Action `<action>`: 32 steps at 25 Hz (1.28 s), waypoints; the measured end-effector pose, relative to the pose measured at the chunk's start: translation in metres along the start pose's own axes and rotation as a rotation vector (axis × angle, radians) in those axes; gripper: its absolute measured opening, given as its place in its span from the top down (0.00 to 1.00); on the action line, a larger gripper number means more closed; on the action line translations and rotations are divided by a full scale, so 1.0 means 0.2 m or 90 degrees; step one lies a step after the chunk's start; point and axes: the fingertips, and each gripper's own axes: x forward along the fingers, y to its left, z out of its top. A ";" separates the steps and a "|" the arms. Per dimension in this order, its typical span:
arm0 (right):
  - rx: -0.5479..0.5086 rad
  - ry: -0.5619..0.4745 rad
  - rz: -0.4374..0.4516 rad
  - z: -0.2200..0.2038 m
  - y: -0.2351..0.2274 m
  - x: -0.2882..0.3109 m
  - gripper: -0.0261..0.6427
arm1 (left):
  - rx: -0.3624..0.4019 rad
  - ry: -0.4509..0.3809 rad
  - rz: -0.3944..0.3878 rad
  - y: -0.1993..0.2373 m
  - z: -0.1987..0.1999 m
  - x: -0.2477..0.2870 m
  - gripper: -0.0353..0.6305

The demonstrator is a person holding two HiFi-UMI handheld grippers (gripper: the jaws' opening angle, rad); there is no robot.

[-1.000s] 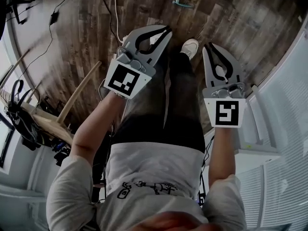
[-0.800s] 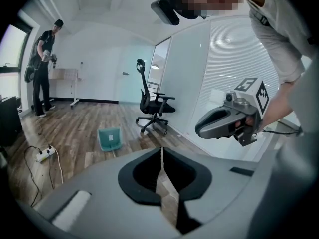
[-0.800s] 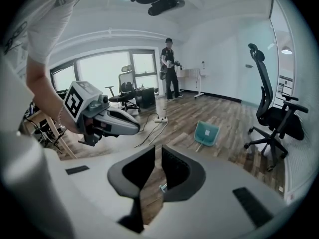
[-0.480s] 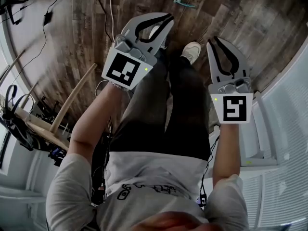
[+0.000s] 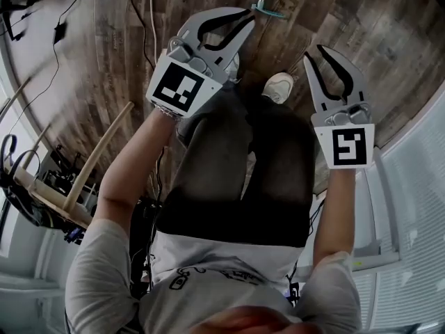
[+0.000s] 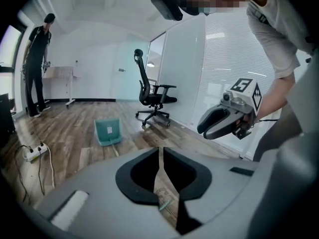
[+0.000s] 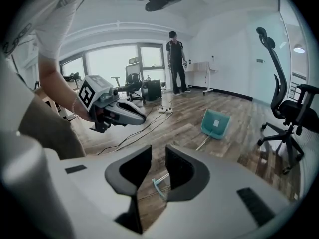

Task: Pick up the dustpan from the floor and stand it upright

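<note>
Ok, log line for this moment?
dustpan: lying on floor | left hand-held gripper: shut, empty | right hand-held gripper: jaws just opening, empty

Head camera: looked steeply down past the person's legs [image 5: 229, 158] to the floor [image 5: 90, 68] | Gripper cameras: sat low, faced forward | Shared: both saw the dustpan [image 6: 108, 132] ahead.

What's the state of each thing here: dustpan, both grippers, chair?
dustpan: lying on the floor, not upright, untouched.
left gripper: jaws shut, empty.
right gripper: jaws apart, have just been opening, gripping nothing.
office chair: upright on its wheels, unoccupied.
</note>
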 end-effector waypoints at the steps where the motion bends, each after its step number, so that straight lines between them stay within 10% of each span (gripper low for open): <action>1: -0.007 0.000 0.003 -0.03 -0.02 0.03 0.87 | 0.003 -0.002 0.000 0.02 -0.03 0.03 0.93; 32: -0.084 0.036 0.138 -1.47 -0.23 1.19 0.82 | 0.052 0.032 -0.125 0.22 -1.54 0.95 0.76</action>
